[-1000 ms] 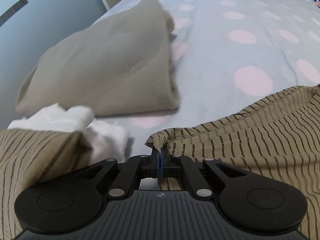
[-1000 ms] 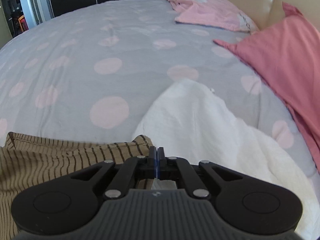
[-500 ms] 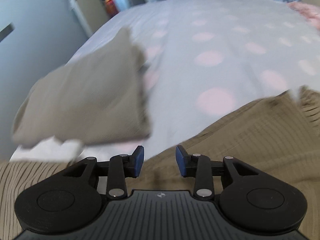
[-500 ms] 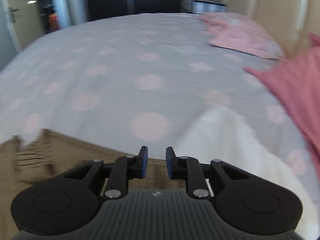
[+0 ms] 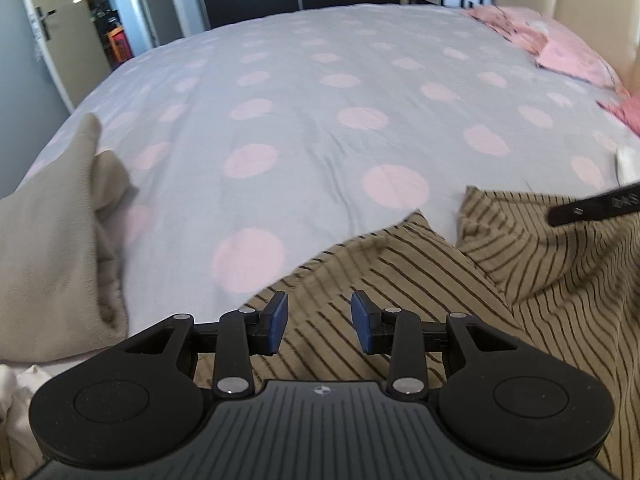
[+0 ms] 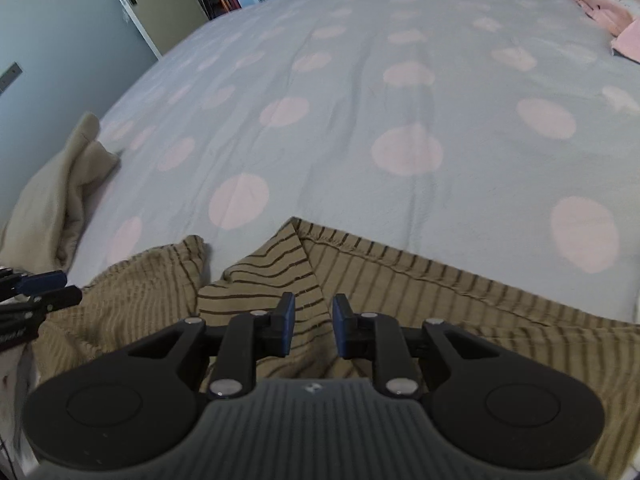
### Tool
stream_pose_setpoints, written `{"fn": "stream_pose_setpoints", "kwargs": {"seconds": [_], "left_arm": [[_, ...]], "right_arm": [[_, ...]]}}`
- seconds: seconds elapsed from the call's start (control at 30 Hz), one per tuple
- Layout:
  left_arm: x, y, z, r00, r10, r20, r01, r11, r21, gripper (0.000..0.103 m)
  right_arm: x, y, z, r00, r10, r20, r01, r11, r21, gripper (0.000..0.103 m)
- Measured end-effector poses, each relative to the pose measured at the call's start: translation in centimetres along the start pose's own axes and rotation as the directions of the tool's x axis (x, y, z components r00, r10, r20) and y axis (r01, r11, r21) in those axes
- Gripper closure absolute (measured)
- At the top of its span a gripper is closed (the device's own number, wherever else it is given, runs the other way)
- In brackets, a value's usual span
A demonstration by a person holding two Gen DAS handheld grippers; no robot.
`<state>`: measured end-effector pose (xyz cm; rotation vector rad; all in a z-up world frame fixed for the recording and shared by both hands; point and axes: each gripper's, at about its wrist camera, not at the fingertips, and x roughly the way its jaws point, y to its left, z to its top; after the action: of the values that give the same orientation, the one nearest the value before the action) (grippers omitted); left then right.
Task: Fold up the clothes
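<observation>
Both claws apart, holding nothing: left claw (image 5: 319,322), right claw (image 6: 314,324). Striped garment (image 6: 420,292) lies rumpled on bed (image 6: 360,120) under both. Beige folded cloth (image 5: 52,248) left.

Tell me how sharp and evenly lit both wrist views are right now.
Left wrist view: mostly crisp, striped shirt sharp, beige cloth slightly smeared, fisheye bends the bed. Right wrist view: dimmer and softer, shirt stripes blurred at right, bed edges curved.
</observation>
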<state>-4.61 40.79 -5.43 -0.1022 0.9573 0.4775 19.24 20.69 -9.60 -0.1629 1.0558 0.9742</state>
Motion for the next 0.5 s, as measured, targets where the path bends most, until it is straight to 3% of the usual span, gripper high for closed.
{"fn": "stream_pose_setpoints", "kwargs": {"seconds": [0.07,0.17,0.2,0.23,0.5], "left_arm": [[0.4,-0.2,-0.2,1.0,-0.005,-0.013,0.005,1.0,0.012,0.07],[0.8,-0.1,-0.5,1.0,-0.003,-0.026,0.003,1.0,0.022,0.07],[1.0,0.0,-0.6,1.0,-0.002,-0.031,0.003,1.0,0.023,0.07],[1.1,0.0,-0.7,0.999,-0.002,-0.035,0.002,1.0,0.023,0.07],[1.6,0.3,-1.1,0.999,-0.004,-0.046,0.006,1.0,0.024,0.07]], "right_arm": [[0.9,-0.1,-0.2,1.0,-0.001,-0.018,0.001,1.0,0.004,0.069],[2.1,-0.4,-0.6,0.999,-0.001,-0.045,0.001,1.0,0.009,0.069],[2.5,-0.5,-0.7,0.999,-0.001,-0.054,0.002,1.0,0.011,0.076],[2.6,-0.4,-0.7,0.999,0.001,-0.053,-0.001,1.0,0.009,0.099],[1.3,1.8,2.0,0.994,0.083,0.07,-0.083,0.997,0.003,0.098]]}}
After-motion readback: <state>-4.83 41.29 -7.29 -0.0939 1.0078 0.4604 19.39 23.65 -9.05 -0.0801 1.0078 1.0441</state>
